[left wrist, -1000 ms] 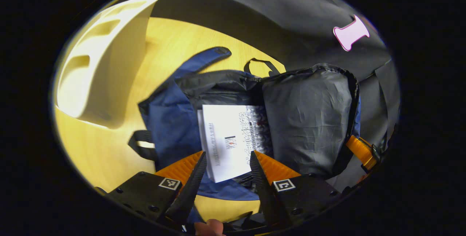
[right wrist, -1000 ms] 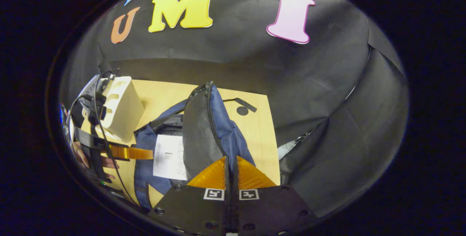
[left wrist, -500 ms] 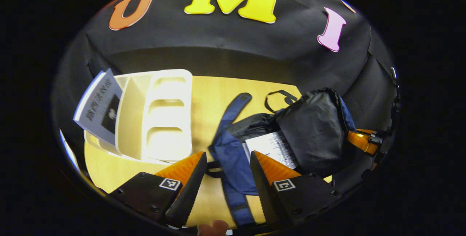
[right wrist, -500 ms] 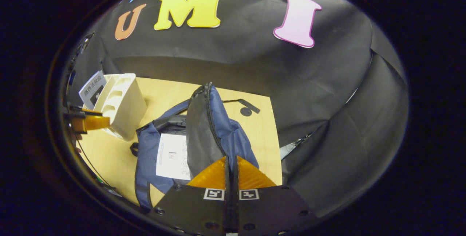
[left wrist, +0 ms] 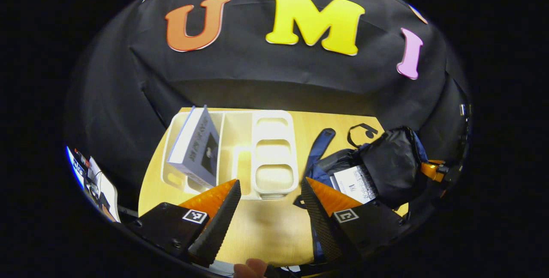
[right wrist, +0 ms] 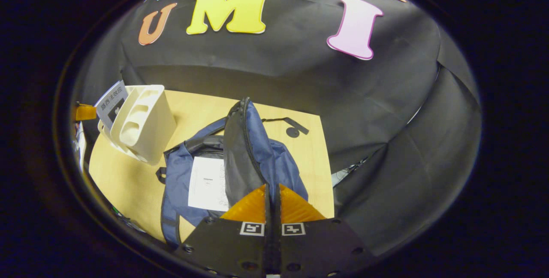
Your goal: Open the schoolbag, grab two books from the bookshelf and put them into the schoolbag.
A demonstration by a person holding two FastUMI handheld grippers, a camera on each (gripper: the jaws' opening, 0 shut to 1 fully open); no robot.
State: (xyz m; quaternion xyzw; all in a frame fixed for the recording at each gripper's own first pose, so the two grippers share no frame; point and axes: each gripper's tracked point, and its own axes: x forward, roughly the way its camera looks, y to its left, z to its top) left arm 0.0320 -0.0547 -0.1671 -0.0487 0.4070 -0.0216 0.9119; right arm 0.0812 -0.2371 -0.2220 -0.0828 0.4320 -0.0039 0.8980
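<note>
Schoolbag [right wrist: 180,183] is the landmark here: it lies open on the wooden worktop [right wrist: 128,183], blue outside, with its dark-lined flap [right wrist: 240,158] lifted upright. In the right gripper view, the right gripper [right wrist: 272,196] has its jaws pressed together on the lower edge of that flap, holding it up. One white book [right wrist: 208,183] lies flat inside the bag, just beside the raised flap. A black strap with a round tab [right wrist: 291,128] lies on the worktop behind the bag.

To the left of the schoolbag, apart from it, stands the cream bookshelf [left wrist: 270,153], a slotted plastic rack. A grey book [left wrist: 195,147] leans tilted in the compartment farthest from the bag.

In the left gripper view, the left gripper [left wrist: 270,194] hangs above the bare worktop in front of the bookshelf, its jaws wide apart and holding nothing. From there the schoolbag [left wrist: 326,158] shows to the right, with the white book [left wrist: 354,181] in its opening and the right gripper [left wrist: 431,170] at the flap's far side. A fingertip [left wrist: 253,267] shows at the lower edge.
</note>
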